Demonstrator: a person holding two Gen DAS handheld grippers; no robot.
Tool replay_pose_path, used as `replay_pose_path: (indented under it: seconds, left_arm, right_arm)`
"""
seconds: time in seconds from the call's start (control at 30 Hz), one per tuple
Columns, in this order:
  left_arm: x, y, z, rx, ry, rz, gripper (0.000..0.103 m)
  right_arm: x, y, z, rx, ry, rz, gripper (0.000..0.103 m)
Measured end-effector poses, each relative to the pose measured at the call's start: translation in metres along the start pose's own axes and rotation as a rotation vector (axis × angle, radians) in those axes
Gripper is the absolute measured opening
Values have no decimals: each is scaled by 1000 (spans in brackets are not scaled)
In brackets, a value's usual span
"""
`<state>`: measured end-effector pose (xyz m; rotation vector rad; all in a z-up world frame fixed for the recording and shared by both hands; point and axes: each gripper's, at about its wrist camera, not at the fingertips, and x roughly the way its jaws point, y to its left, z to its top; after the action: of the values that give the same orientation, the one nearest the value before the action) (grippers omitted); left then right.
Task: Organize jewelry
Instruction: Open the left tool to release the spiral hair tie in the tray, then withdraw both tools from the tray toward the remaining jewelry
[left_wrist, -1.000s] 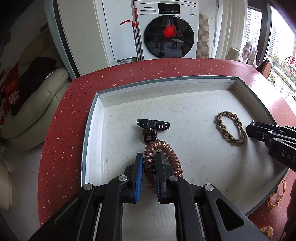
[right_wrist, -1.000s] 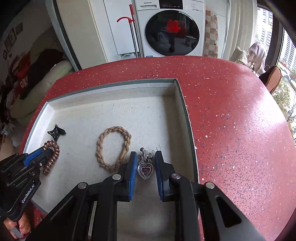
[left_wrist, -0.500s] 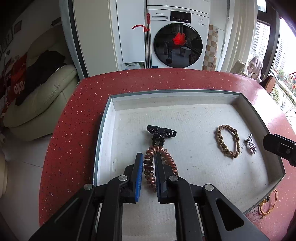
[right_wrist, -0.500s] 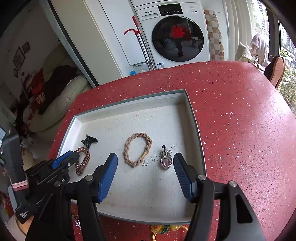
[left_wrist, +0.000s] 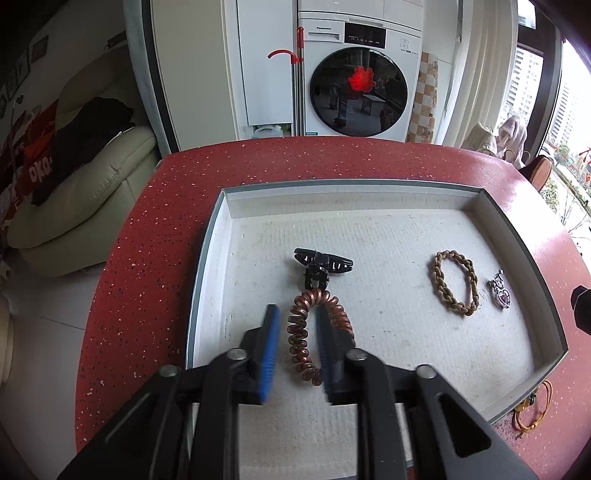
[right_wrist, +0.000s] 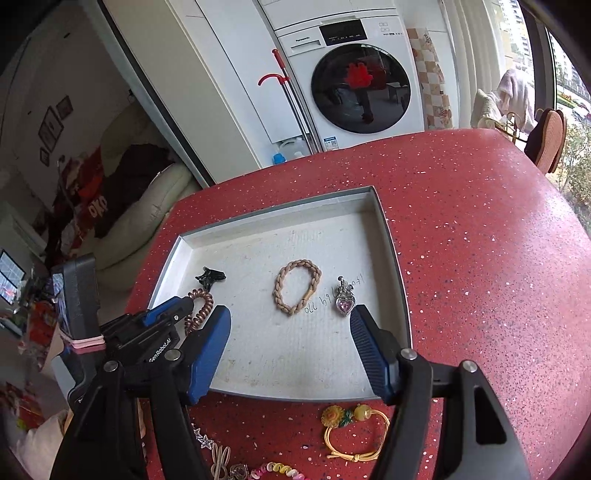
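A white tray (left_wrist: 212, 258) (right_wrist: 399, 280) sits on the red table. In it lie a black claw clip (left_wrist: 321, 264) (right_wrist: 209, 277), a copper spiral hair tie (left_wrist: 312, 332) (right_wrist: 199, 308), a tan braided bracelet (left_wrist: 453, 282) (right_wrist: 297, 291) and a heart pendant (left_wrist: 501, 293) (right_wrist: 345, 301). My left gripper (left_wrist: 295, 328) (right_wrist: 184, 308) is open, its fingers apart around the spiral tie, which rests on the tray. My right gripper (right_wrist: 290, 321) is wide open and empty above the tray's near edge.
Loose jewelry lies on the red table (right_wrist: 480, 258) in front of the tray: a yellow cord bracelet with a flower (right_wrist: 352, 430) (left_wrist: 532, 411), a beaded bracelet (right_wrist: 280, 470) and small hair pieces (right_wrist: 219, 458). A washing machine (left_wrist: 360, 81) and sofa (left_wrist: 74, 184) stand behind.
My left gripper has opened and let go of the spiral tie on the tray. My right gripper released the heart pendant, opened wide and pulled back toward the near edge.
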<state>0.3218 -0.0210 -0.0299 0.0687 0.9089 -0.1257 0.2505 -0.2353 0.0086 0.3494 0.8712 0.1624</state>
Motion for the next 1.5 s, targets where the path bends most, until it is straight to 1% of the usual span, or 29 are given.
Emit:
replay_pose_path:
  seconds: [0.03, 0.07, 0.1, 0.17, 0.27, 0.3, 0.33, 0.47, 0.5, 0.53, 0.57, 0.63, 0.7, 0.8, 0.87, 0.93, 1.03, 1.1, 1.33, 1.5]
  left_arm:
    - [-3, 1, 0, -11, -15, 12, 103]
    - [-8, 1, -1, -19, -49, 23, 103]
    - [-12, 1, 0, -13, -63, 20, 103]
    - [-18, 0, 3, -4, -58, 7, 103]
    - [-29, 2, 5, 0, -75, 13, 103]
    - [-34, 2, 4, 1, -84, 12, 103]
    - [-40, 2, 3, 4, -94, 13, 103]
    - [-61, 7, -5, 29, -118, 13, 103]
    - [-64, 7, -8, 29, -115, 8, 103]
    - [-69, 10, -11, 26, -110, 7, 103]
    - [-72, 12, -15, 21, -104, 9, 103]
    - [-77, 15, -26, 18, -84, -15, 103]
    - [-84, 18, -38, 4, -74, -22, 103]
    - [-91, 16, -59, 12, -69, -40, 103]
    - [-95, 10, -71, 71, -87, -32, 103]
    - [-96, 2, -82, 157, -100, -27, 103]
    - [-94, -7, -96, 283, -97, -49, 103]
    - [-92, -12, -102, 350, -87, -65, 103]
    - [-91, -27, -111, 473, -106, -127, 103]
    - [-86, -38, -113, 582, -101, -174, 102]
  right_arm:
    - [-2, 0, -2, 4, -3, 1, 71]
    - [-4, -1, -3, 8, -5, 3, 71]
    - [-6, -2, -5, 11, -7, 4, 71]
    - [-11, -3, -8, 18, -11, 5, 71]
    - [-16, -5, -10, 18, -16, -1, 72]
    - [-19, -6, -12, 20, -21, -1, 74]
    - [-22, -7, -13, 24, -26, 1, 82]
    - [-36, -10, -19, 37, -55, 16, 85]
    - [-40, -10, -21, 41, -65, 20, 88]
    - [-44, -10, -23, 44, -75, 25, 98]
    - [-48, -11, -25, 45, -87, 30, 103]
    - [-57, -11, -30, 46, -122, 36, 103]
    - [-63, -11, -35, 52, -132, 51, 103]
    - [-64, -12, -44, 61, -86, 79, 103]
    - [-62, -14, -51, 64, -34, 88, 103]
    - [-59, -18, -61, 67, 2, 71, 103]
    - [-56, -26, -75, 86, 33, 52, 103]
    - [-56, -32, -82, 103, 49, 43, 103]
    - [-46, -40, -93, 91, 97, -32, 103]
    - [-41, -41, -96, 80, 117, -48, 103]
